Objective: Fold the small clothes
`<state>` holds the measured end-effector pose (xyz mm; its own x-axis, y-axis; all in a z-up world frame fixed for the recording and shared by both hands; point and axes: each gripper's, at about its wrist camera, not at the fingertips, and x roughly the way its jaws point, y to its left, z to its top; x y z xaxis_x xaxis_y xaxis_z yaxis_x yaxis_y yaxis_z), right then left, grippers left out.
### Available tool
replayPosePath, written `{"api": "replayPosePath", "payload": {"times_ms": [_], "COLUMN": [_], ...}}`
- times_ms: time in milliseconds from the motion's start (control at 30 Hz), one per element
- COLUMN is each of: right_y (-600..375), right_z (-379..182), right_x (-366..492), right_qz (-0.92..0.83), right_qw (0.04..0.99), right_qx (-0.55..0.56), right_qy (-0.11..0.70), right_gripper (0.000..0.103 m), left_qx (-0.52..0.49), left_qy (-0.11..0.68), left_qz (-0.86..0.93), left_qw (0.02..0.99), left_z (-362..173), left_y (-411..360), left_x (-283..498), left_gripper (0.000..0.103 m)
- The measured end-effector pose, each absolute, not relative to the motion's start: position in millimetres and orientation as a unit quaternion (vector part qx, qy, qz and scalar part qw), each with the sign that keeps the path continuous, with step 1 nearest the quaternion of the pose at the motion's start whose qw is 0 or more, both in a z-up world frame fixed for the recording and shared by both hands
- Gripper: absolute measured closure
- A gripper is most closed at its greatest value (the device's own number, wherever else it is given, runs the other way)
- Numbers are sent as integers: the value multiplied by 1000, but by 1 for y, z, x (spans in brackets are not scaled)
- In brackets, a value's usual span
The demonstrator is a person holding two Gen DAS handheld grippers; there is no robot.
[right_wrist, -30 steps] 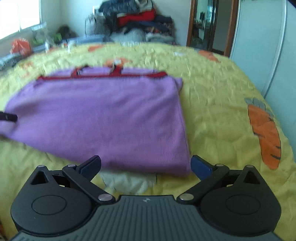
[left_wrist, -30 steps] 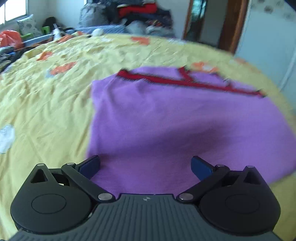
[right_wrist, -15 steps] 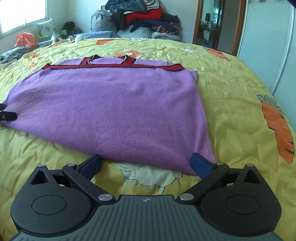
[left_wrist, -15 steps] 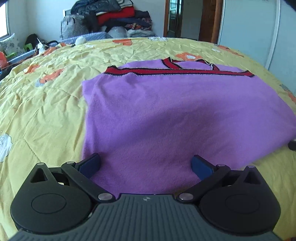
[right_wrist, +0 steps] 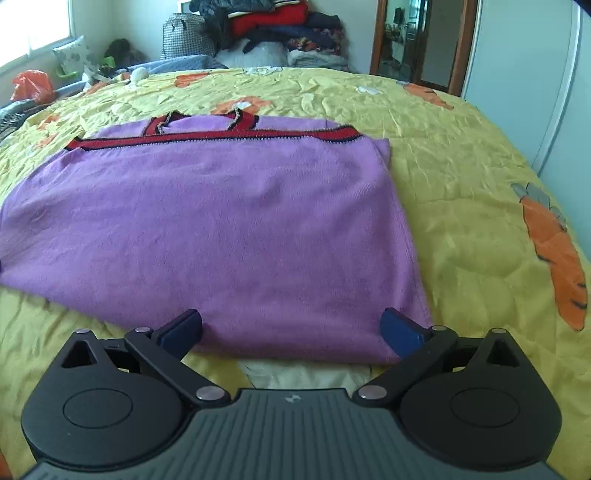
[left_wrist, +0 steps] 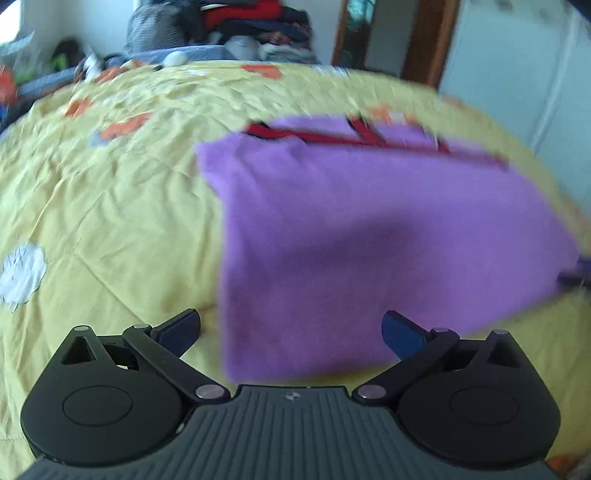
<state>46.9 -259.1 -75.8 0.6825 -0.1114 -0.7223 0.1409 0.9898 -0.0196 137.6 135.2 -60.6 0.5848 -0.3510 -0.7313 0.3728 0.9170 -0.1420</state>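
Note:
A purple knit garment (right_wrist: 221, 229) with red and black trim lies flat and folded on a yellow bedspread (right_wrist: 461, 177). It also shows, blurred, in the left wrist view (left_wrist: 369, 236). My left gripper (left_wrist: 291, 332) is open and empty, with its jaws astride the garment's near left corner. My right gripper (right_wrist: 291, 328) is open and empty, with its jaws astride the near right corner, just above the cloth. The tip of the right gripper (left_wrist: 576, 273) shows at the right edge of the left wrist view.
The bedspread (left_wrist: 110, 206) has orange carrot prints (right_wrist: 554, 251) and white patches (left_wrist: 22, 273). A pile of folded clothes (right_wrist: 280, 33) and bags stands at the far end. A doorway (right_wrist: 410, 40) and a white wall are at the right.
The left gripper has swung left, so the garment's left edge now lies between its fingers. The right gripper has moved closer to the garment's near right corner. Both stayed open.

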Motion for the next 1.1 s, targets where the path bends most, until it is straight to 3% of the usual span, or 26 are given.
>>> {"api": "replayPosePath", "payload": {"times_ms": [200, 467, 700, 933, 1100], "right_y": [-197, -134, -118, -89, -77], "right_z": [-74, -74, -71, -62, -66], "right_x": [75, 85, 99, 113, 131], "right_qz": [0, 96, 89, 109, 131], "right_qw": [928, 928, 935, 939, 919], "right_qx": [11, 14, 4, -17, 47], "right_qy": [372, 360, 343, 324, 369], "right_gripper": [0, 0, 0, 0, 0], "left_qx": [-49, -173, -201, -136, -153], "left_qy": [423, 468, 510, 524, 523], "left_qz": [-194, -241, -255, -258, -227], "left_qw": [884, 832, 797, 800, 807], "left_z": [-43, -59, -60, -55, -55], "left_y": [162, 170, 158, 130, 128], "left_x": [225, 326, 355, 360, 361], "left_gripper": [0, 0, 0, 0, 6]}}
